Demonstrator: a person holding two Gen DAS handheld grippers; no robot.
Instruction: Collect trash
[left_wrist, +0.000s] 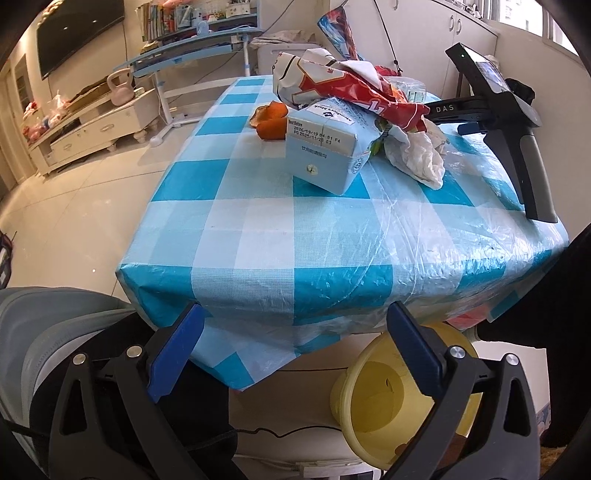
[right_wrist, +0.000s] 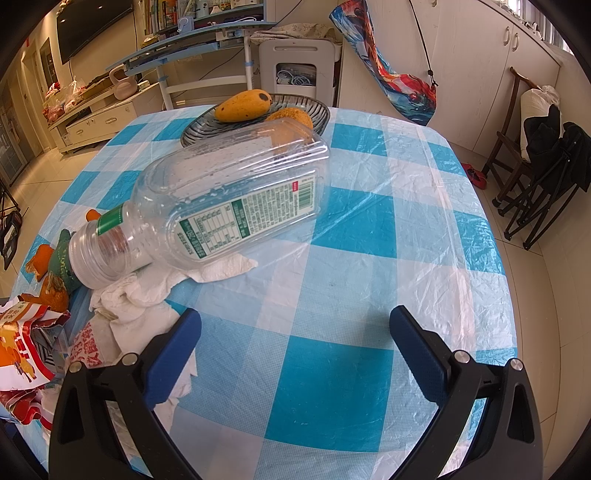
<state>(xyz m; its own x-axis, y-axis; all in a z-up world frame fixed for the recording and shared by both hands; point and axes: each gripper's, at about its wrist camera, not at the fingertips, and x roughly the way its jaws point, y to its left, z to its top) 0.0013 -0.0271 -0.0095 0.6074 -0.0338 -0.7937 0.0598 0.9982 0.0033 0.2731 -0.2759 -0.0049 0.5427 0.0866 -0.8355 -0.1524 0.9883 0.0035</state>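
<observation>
Trash lies heaped on the checked desk: a clear plastic bottle on its side over crumpled tissue, near a carton, a red snack wrapper and orange peel. Both grippers are spread and hold nothing; the right gripper hovers just before the bottle, the left gripper off the desk's near edge above a yellow bin. Collection seems barely begun; next likely comes closing on the bottle.
</observation>
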